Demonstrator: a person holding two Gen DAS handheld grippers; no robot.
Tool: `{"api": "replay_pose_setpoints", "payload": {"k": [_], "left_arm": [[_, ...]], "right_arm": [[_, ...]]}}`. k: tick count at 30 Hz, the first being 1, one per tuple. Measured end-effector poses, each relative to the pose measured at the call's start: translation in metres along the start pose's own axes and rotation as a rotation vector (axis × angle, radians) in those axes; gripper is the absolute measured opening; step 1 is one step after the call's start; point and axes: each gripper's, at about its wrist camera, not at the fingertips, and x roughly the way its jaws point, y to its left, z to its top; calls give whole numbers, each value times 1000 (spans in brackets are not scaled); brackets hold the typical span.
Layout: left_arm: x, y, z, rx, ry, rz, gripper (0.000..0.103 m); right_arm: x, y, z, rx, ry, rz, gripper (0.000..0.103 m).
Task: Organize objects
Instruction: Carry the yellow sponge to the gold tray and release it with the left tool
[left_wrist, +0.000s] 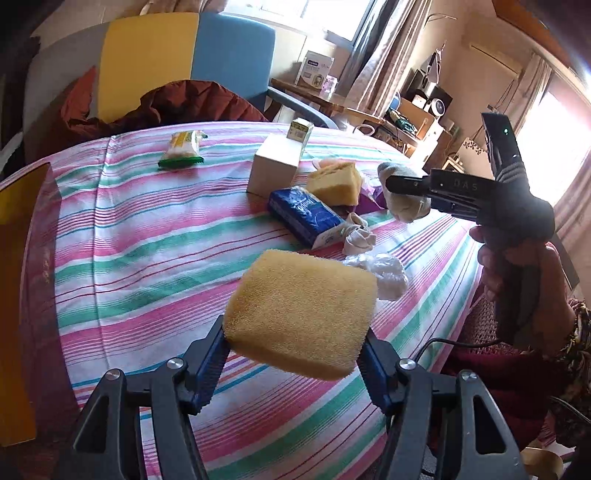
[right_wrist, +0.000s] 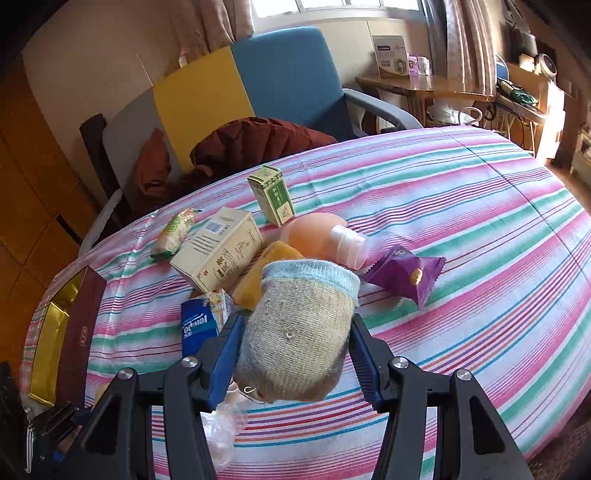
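Observation:
In the left wrist view my left gripper (left_wrist: 291, 363) is shut on a yellow sponge (left_wrist: 299, 314), its blue pads pressing both sides, above the striped tablecloth (left_wrist: 147, 258). At the right of that view a hand holds my right gripper (left_wrist: 406, 192), which is shut on a rolled sock (left_wrist: 404, 206). The right wrist view shows the same grey-beige sock (right_wrist: 299, 332) with a light blue cuff clamped in the right gripper (right_wrist: 295, 354). Behind it lie a second sponge (right_wrist: 266, 273), a blue tissue pack (right_wrist: 201, 321) and a cream box (right_wrist: 221, 254).
Also on the table are a small green box (right_wrist: 275, 195), a green-yellow snack packet (right_wrist: 173, 232), an orange bottle (right_wrist: 317, 236), a purple packet (right_wrist: 410, 275), a small white sock (left_wrist: 358, 234) and a crumpled plastic bag (left_wrist: 380, 271). A dark red and gold box (right_wrist: 79, 332) lies at the left edge.

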Motion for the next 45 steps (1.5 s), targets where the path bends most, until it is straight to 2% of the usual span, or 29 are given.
{"api": "replay_pose_setpoints", "payload": {"k": [10, 16, 22, 28, 37, 45], "left_arm": [[-70, 55, 0, -127, -142, 125, 66], [-95, 101, 0, -211, -177, 235, 66], [-110, 172, 7, -367, -148, 358, 66], [-116, 244, 14, -495, -89, 426, 66], [-100, 325, 19, -630, 15, 565, 66], [-89, 366, 28, -653, 18, 623, 71]], "right_arm": [[-1, 24, -7, -89, -15, 64, 57], [-2, 40, -12, -149, -26, 86, 57], [-6, 56, -17, -213, -45, 107, 57], [-8, 77, -27, -192, -9, 131, 57], [-16, 161, -46, -230, 9, 293, 57], [-10, 230, -67, -329, 46, 382, 57]]}}
